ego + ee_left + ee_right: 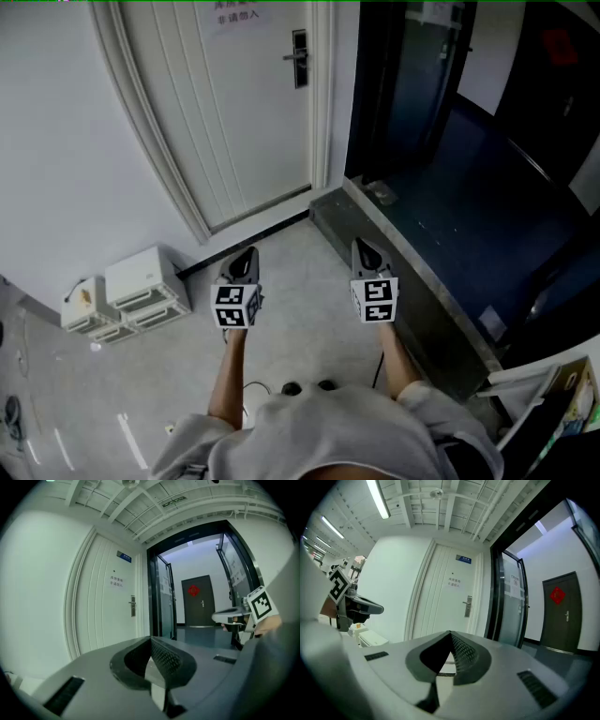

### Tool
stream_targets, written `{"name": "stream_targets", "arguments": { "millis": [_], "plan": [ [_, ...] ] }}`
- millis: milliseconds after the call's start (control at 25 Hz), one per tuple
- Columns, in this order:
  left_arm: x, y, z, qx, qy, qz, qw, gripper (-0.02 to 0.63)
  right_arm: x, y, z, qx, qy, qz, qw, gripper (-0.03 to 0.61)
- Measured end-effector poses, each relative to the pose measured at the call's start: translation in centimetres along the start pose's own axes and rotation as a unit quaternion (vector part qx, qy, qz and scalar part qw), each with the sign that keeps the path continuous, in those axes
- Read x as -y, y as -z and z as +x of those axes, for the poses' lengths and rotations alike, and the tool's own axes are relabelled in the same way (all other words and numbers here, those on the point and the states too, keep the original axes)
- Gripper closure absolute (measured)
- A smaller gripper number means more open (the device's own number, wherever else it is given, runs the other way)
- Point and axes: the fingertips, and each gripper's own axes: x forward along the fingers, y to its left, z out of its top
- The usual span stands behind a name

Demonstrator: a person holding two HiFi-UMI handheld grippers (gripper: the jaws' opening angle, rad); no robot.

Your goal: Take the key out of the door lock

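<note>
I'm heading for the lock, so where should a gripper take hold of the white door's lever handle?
Probably its free end: the lever handle lies level, pointing from the lock plate toward the middle of the white door. Come straight at it, one jaw above and one below.

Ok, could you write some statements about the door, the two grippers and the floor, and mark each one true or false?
1. The white door is closed. True.
2. The right gripper holds a key. False: its jaws are together with nothing between them.
3. The left gripper touches the door handle. False: it is held well short of the door, touching nothing.
4. White boxes stand on the floor by the wall. True.
</note>
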Motion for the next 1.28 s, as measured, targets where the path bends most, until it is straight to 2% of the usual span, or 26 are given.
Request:
{"name": "stream_targets", "arguments": {
  "millis": [800,1280],
  "plan": [
    [3.7,0.3,1.8,-0.006,0.002,-0.002,1.0000,0.595,2.6,1.2,-0.3,0.003,-0.019,-0.001,1.000,0.555],
    [5.4,1.2,5.5,-0.014,-0.002,-0.005,0.9999,0.595,4.4,3.1,1.8,-0.003,-0.036,-0.001,0.999,0.555]
  ]
}}
